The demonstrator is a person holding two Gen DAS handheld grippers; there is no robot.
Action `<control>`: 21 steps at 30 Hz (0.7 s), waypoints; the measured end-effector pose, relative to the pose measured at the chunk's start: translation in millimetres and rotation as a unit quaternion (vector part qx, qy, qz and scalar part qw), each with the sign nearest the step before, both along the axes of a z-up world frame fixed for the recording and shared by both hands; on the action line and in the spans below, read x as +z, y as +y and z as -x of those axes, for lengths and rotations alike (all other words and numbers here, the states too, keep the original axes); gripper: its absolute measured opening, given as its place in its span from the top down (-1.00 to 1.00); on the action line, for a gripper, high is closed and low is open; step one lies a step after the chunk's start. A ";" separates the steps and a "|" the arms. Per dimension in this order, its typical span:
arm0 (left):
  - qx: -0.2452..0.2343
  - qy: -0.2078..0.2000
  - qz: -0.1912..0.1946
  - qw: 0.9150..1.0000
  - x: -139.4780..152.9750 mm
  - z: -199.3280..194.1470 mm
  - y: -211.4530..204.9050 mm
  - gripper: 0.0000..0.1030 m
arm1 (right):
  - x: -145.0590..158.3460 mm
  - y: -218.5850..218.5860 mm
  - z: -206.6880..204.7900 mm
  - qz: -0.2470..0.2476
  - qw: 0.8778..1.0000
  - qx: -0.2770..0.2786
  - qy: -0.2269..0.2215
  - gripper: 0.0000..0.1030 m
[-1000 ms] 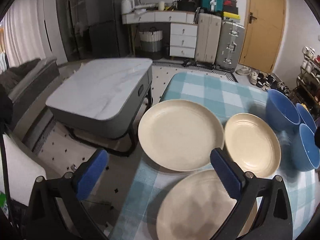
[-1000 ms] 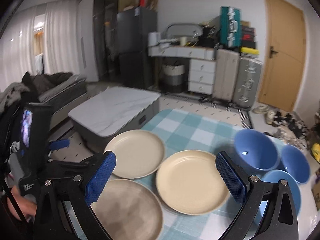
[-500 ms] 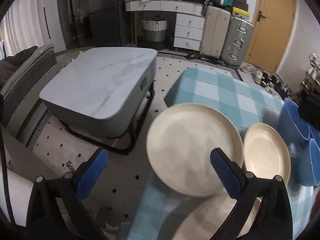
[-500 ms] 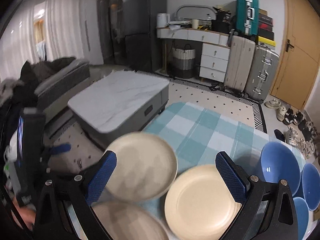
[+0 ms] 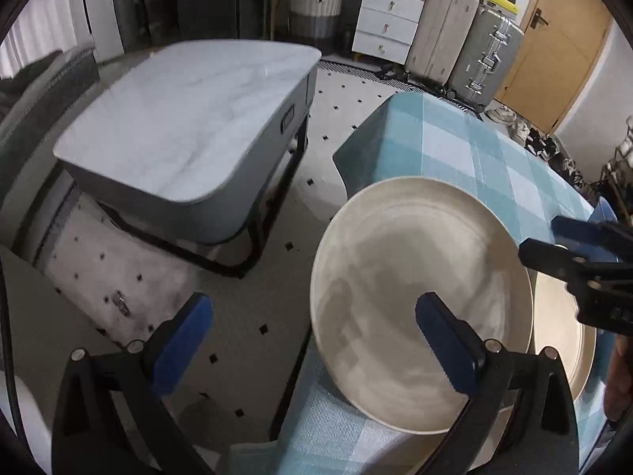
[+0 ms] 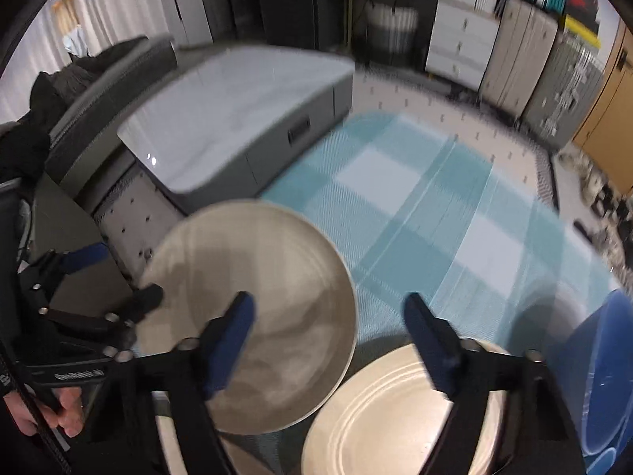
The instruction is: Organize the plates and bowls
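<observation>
A large cream plate (image 5: 395, 297) (image 6: 269, 277) lies at the near left corner of the checked tablecloth (image 5: 455, 150). My left gripper (image 5: 316, 340) is open over the plate's left rim: one finger is above the plate and the other hangs past the table edge. My right gripper (image 6: 330, 336) straddles the plate's right rim. Its jaws are closing and the pads are clear of the rim. It also shows in the left wrist view as my right gripper (image 5: 573, 261). A smaller ridged cream plate (image 6: 395, 407) (image 5: 561, 332) lies right beside the big one.
A blue bowl (image 6: 605, 376) stands at the table's right. A marble-topped coffee table (image 5: 190, 111) sits on the floor to the left, with suitcases (image 5: 467, 51) and drawers behind. A hand (image 6: 51, 415) holds the left gripper (image 6: 79, 316).
Both grippers have sunk and come in on the large plate from either side. The right gripper's jaws have narrowed. The near plate and two bowls have left the views.
</observation>
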State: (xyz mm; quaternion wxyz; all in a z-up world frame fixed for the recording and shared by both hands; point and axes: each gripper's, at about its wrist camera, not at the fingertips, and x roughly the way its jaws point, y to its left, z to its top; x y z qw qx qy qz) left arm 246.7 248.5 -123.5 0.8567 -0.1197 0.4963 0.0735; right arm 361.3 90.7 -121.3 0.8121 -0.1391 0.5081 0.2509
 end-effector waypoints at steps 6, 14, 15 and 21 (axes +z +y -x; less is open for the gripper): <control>-0.003 0.005 0.027 1.000 -12.1 -5.3 5.3 -0.92 | -26.6 0.0 -15.6 0.015 1.000 0.002 0.023 -0.28; -0.013 0.010 0.067 0.998 -21.6 -8.5 13.3 0.09 | -44.8 -0.6 -23.4 0.020 0.998 0.004 0.055 0.24; -0.014 0.014 0.072 0.997 -23.0 -8.6 14.3 0.16 | -46.6 -1.7 -24.7 0.017 0.998 0.002 0.060 0.31; -0.033 0.023 0.111 0.993 -30.9 -8.7 15.7 0.62 | -50.5 -0.7 -20.8 0.019 0.998 0.005 0.065 0.61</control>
